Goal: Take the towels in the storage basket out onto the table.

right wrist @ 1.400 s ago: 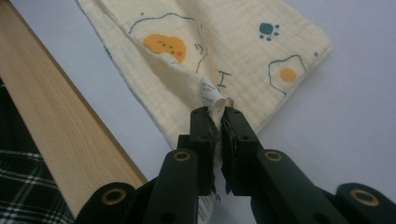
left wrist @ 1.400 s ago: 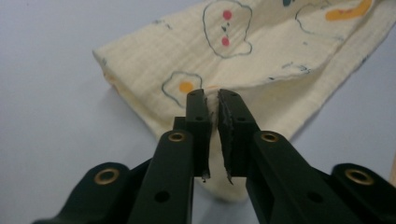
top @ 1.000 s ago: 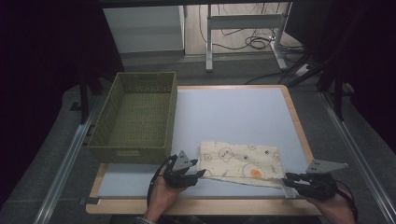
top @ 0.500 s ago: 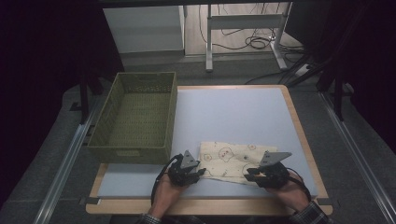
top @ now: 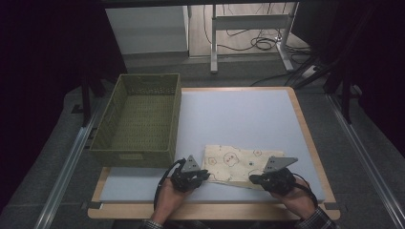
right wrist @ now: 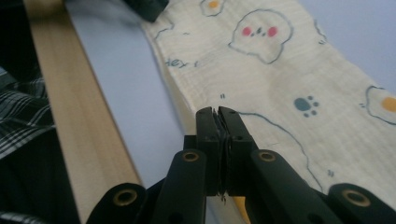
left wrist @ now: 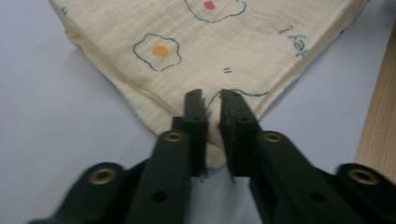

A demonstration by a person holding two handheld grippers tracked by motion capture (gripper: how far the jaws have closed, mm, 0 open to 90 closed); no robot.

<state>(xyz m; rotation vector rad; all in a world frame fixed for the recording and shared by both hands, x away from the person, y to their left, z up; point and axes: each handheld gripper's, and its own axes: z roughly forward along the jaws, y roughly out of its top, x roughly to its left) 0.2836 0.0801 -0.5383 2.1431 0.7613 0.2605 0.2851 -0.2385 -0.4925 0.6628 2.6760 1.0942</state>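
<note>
My counter (top: 248, 114) carries a woven basket (top: 138, 119) far left and the printed cloth (top: 239, 164) near the front edge (folded). My left gripper (top: 204, 174) has just closed on its left corner, my right gripper (top: 254, 179) on its near-right edge.

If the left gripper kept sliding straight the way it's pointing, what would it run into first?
The left gripper already sits at a corner of the cream printed cloth, so it would push straight on over more of that cloth. How far past it the blue mat lies is hard to judge.
</note>
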